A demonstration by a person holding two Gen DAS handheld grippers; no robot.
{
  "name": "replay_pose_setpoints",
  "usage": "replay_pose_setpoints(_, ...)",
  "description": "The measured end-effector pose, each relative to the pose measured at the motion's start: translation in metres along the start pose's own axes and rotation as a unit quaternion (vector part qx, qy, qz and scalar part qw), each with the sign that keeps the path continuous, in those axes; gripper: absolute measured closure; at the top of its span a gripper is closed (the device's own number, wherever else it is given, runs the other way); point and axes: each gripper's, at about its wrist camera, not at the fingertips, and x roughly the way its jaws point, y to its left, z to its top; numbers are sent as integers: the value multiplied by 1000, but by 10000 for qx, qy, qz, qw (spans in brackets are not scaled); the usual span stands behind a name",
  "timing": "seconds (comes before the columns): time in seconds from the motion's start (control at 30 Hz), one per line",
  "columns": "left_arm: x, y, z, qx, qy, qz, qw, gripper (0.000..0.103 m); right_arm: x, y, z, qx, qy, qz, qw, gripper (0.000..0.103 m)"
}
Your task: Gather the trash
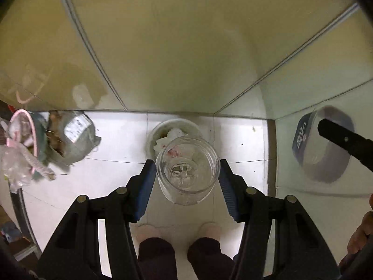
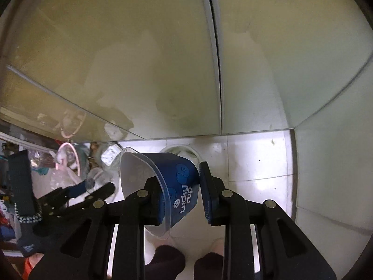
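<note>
Left gripper points down, its 2 blue pads pressed on either side of a clear glass jar, jaws about half open around it. Jar mouth faces the camera, hanging over a white bin on the tiled floor that holds crumpled paper. Right gripper, jaws narrow, pinches the wall of a blue plastic cup marked "Lucky cup", clear rim tilted left, above the same bin. Far left: a pile of bags and clutter against the glass cabinet doors. Person's dark trouser legs near the bottom edge.
</note>
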Motion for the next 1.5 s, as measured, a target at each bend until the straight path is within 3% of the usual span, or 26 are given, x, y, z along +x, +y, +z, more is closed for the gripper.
replay_pose_setpoints(0.17, 62, 4, 4, 142, 413, -165, 9989, 49, 49, 0, 4, -2, 109, 10, 9999, 80)
replay_pose_setpoints(0.37, 89, 11, -3, 307, 623, -54, 9976, 49, 76, 14, 15, -96, 242, 153, 9995, 80)
replay_pose_setpoints(0.53, 83, 26, -4, 170, 581, 99, 9981, 49, 97, 28, 22, -298, 432, 247, 9983, 79)
replay_pose_setpoints(0.67, 64, 41, 0, -30, 461, 105, 9989, 49, 114, 34, 22, -299, 902, 462, 9944, 64)
replay_pose_setpoints(0.8, 35, 42, 6, -100, 279, 190, 9994, 49, 101, 41, 18, -414, 888, 530, 9938, 62)
replay_pose_setpoints(1.13, -96, 12, 12, -124, -293, 172, 9993, 49, 1, 57, 26, -688, 734, 569, 9933, 62)
replay_pose_setpoints(1.3, -192, -12, 5, -78, -728, 181, 9972, 49, -100, 68, 34, -832, 212, 560, 9947, 62)
replay_pose_setpoints(1.5, -336, -52, -13, -61, -1638, 102, 9864, 49, -246, 84, 38, -1105, -782, 533, 9894, 62)
